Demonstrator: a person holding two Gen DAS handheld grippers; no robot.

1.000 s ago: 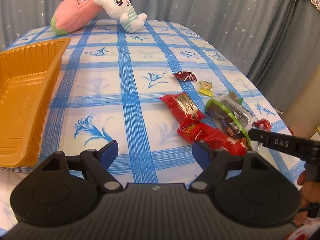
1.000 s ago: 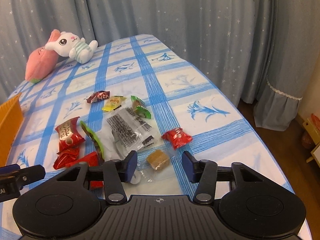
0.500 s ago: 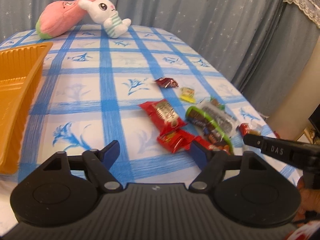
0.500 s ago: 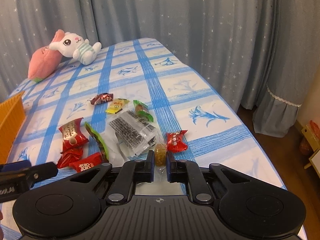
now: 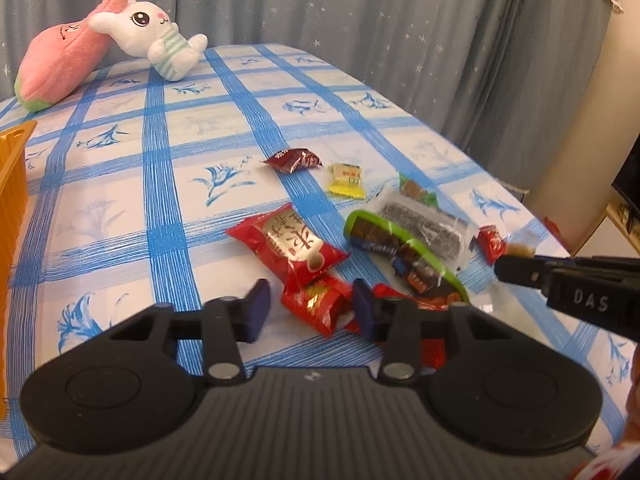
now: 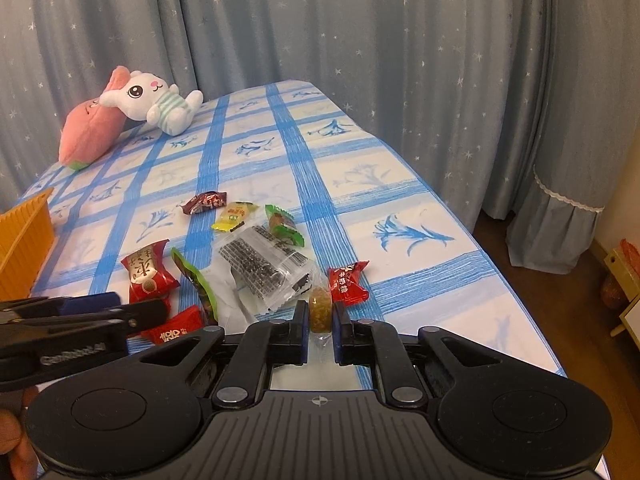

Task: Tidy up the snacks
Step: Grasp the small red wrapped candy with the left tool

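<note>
Right gripper (image 6: pixel 321 329): jaws clamped on one amber candy (image 6: pixel 320 311), near edge of the surface (image 6: pixel 420 200). Left gripper (image 5: pixel 308 310): jaws wide, over one red packet (image 5: pixel 316 304). Far left: two plush toys (image 6: pixel 156 104). One orange tray (image 6: pixel 24 236), left.

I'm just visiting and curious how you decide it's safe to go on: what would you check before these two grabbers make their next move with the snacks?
1. Right gripper has a snack: ok. Its jaws are shut on the golden-brown candy.
2. Candy clear of the pile: cannot tell. It sits just in front of the clear dark-bar packet and beside the small red candy.
3. Left gripper ready: ok. Its jaws are open and hold nothing; the red wrapped snack lies between them.
4. Orange tray reachable: ok. Its corner shows at the table's left.
5. Grippers apart: ok, though close together.
6. Plush rabbit out of the way: ok, at the far end.
</note>
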